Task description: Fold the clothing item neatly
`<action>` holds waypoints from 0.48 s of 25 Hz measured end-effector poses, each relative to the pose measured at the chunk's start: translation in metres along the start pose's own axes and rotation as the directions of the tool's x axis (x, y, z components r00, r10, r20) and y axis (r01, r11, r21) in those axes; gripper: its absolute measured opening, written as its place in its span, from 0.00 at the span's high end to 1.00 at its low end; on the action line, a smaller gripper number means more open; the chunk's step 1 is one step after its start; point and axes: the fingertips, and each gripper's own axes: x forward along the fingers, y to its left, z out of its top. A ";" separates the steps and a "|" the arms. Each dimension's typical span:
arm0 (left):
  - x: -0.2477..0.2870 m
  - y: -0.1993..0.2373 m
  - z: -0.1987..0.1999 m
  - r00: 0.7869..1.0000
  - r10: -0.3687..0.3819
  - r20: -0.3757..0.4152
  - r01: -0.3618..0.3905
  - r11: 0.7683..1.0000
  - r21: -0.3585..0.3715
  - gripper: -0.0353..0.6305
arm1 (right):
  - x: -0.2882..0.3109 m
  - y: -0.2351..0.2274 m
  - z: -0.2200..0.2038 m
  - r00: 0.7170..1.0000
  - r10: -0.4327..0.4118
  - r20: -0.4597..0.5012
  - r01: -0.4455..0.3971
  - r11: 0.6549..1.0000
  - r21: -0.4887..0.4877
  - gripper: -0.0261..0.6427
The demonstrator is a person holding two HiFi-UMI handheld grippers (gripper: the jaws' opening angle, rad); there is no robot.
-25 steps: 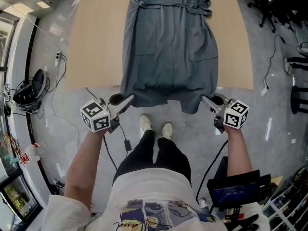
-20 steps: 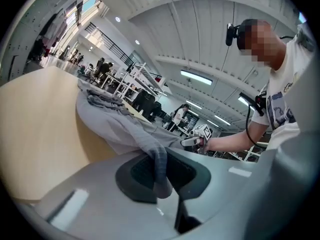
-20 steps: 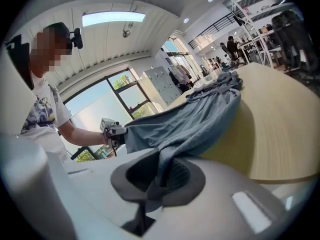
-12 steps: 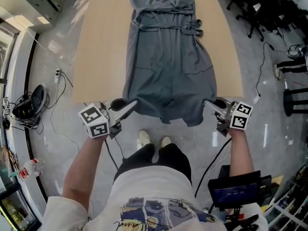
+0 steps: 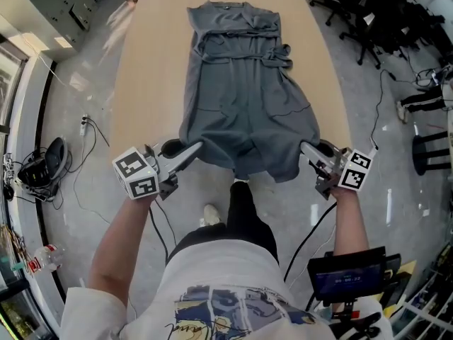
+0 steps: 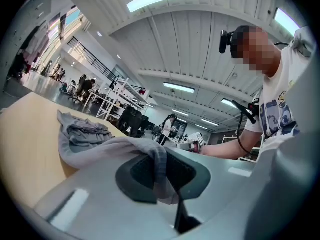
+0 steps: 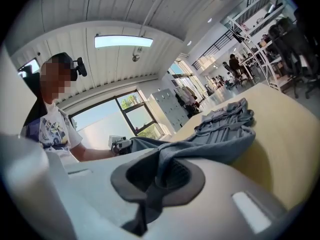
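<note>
A grey dress [image 5: 244,98] lies lengthwise on the light wooden table [image 5: 152,69], collar at the far end, hem at the near edge. My left gripper [image 5: 196,147] is shut on the hem's left corner, and the cloth [image 6: 155,156] shows pinched between its pads. My right gripper [image 5: 304,147] is shut on the hem's right corner, with the fabric [image 7: 167,159] folded into its jaws. Both corners are lifted above the table's near edge, and the hem sags between them. The dress's waist tie [image 5: 279,54] lies across the upper part.
Cables [image 5: 85,129] and a black bag [image 5: 42,163] lie on the floor at the left. Black office chairs [image 5: 382,20] stand at the right. A stool [image 5: 432,147] is at the far right. The person stands at the table's near edge.
Both grippers have risen with the hem corners, and the hem that hung below the table edge now sits level with it. The view has moved in over the table.
</note>
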 end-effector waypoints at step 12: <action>0.037 0.047 0.073 0.994 0.067 0.086 -0.066 0.998 -0.009 0.90 | 0.032 -0.037 0.099 0.993 0.116 0.007 -0.115 0.986 -0.118 0.93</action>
